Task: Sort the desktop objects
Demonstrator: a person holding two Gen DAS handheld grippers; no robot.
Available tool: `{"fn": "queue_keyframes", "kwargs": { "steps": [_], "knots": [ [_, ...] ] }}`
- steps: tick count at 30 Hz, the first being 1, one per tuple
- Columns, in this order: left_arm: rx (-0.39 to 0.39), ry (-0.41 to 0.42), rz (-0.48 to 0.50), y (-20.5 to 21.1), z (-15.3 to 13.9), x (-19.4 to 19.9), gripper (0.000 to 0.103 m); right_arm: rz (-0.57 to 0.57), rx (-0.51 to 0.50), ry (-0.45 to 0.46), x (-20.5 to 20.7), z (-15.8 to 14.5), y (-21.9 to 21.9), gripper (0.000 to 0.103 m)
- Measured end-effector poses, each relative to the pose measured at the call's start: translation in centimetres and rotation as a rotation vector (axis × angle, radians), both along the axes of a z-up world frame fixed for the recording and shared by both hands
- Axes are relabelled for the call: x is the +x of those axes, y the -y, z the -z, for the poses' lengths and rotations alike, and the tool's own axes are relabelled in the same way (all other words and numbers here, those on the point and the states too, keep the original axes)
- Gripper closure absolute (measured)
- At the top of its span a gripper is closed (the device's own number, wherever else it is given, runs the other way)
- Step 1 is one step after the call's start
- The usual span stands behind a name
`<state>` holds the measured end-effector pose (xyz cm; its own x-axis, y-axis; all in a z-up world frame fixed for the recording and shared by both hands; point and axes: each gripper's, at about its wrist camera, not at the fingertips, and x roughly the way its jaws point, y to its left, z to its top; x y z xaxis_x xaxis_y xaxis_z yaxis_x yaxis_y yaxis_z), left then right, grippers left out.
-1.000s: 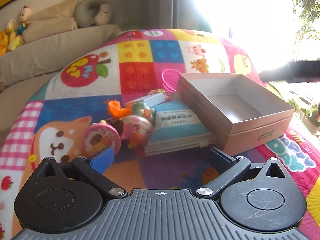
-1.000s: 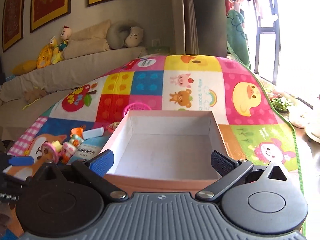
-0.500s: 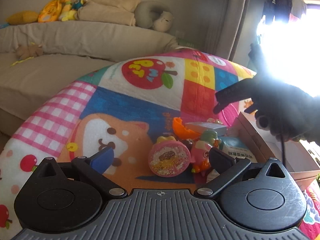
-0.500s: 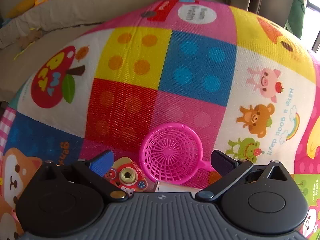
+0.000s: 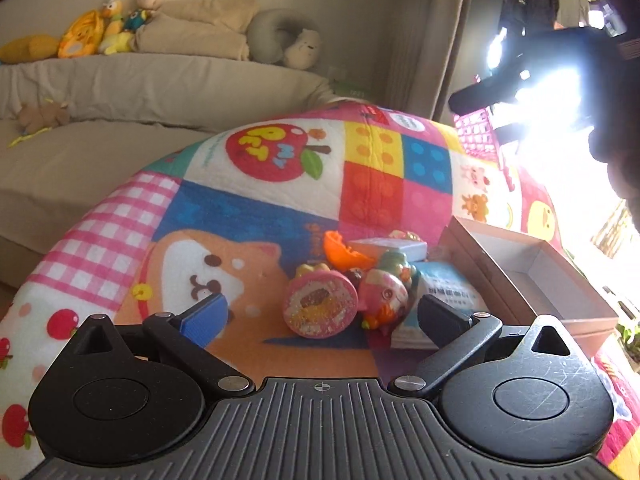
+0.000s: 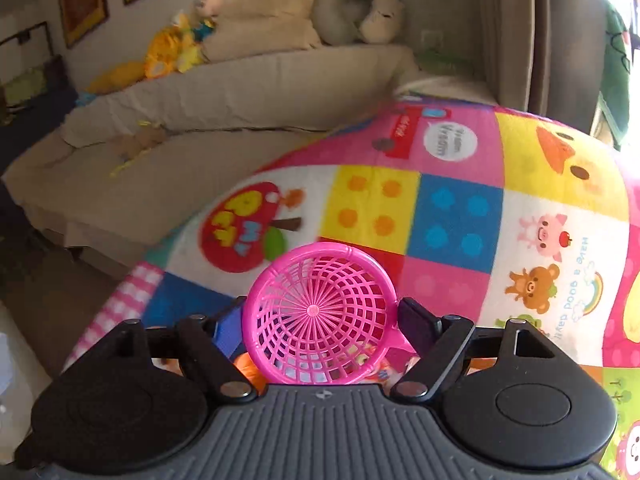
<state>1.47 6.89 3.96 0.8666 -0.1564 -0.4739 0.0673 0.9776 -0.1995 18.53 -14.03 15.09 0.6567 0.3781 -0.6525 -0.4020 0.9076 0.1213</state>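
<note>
Pink plastic fills the right wrist view: the toy basket (image 6: 320, 312) sits between the jaws of the right gripper (image 6: 320, 322), which are closing on it, the blue pad at its nine o'clock side and the dark pad at its three o'clock side, both against the rim, and it appears lifted off the patchwork play mat (image 6: 460, 216), so I judge the first pick to be under way rather than finished. In the left wrist view, the left gripper (image 5: 320, 314) hangs with its jaws wide apart and nothing between them, aimed at the toy heap at centre: a round pink glitter case (image 5: 320, 305), a pink fish toy (image 5: 383, 296), an orange piece (image 5: 344, 249) and a white-and-blue booklet (image 5: 444, 294) lie touching one another on the mat. The open cardboard box (image 5: 532, 276), at three o'clock from the heap and just beside the booklet, shows bare white walls and floor where visible. At one o'clock, against the window glare, the basket shows again, held high. By this evidence nothing is sorted yet; the whole heap remains.
</note>
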Motion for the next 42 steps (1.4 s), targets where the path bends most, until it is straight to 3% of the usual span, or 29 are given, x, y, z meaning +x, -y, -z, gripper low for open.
{"fn": "queue_keyframes", "kwargs": {
  "steps": [4, 9, 11, 14, 18, 21, 24, 29, 31, 34, 42],
  "knots": [
    [0.048, -0.058, -0.044, -0.8, 0.5, -2.1, 0.0, -0.196, -0.07, 0.069, -9.0, -1.6, -1.5, 0.022],
    [0.039, -0.123, -0.211, -4.2, 0.4, -4.1, 0.0, -0.395, -0.3, 0.247, -18.1, 3.2, -4.8, 0.022],
    [0.042, -0.135, -0.226, -4.8, 0.2, -4.7, 0.0, -0.427, -0.365, 0.308, -20.3, 5.4, -5.5, 0.014],
    [0.067, -0.131, -0.21, -4.7, -0.1, -5.7, 0.0, -0.41, -0.301, 0.301, -22.4, 6.8, -4.1, 0.008],
    [0.064, -0.129, -0.169, -3.6, -0.3, -5.6, 0.0, -0.296, -0.198, 0.239, -23.8, 8.0, -0.1, 0.004],
    [0.069, -0.097, -0.046, -1.3, -0.8, -5.4, 0.0, -0.185, -0.197, 0.198, -23.7, 9.1, 3.1, 0.004],
    [0.14, -0.069, 0.116, 2.3, -0.8, -5.1, 0.0, -0.03, -0.169, 0.173, -22.7, 9.7, 7.1, 0.0],
    [0.3, -0.06, 0.269, 6.8, 0.8, -3.7, 0.0, 0.2, -0.042, 0.079, -21.0, 10.8, 13.4, 0.0],
    [0.324, -0.08, 0.306, 7.7, 1.5, -3.0, 0.0, 0.207, 0.004, 0.055, -21.2, 11.3, 14.4, 0.0],
    [0.355, -0.111, 0.324, 8.2, 2.5, -2.2, 0.0, 0.145, -0.011, 0.056, -21.9, 12.0, 13.2, 0.0],
    [0.318, -0.125, 0.209, 4.5, 1.1, -2.1, 0.0, -0.024, -0.063, 0.042, -21.5, 14.0, 5.3, 0.0]
  ]
}}
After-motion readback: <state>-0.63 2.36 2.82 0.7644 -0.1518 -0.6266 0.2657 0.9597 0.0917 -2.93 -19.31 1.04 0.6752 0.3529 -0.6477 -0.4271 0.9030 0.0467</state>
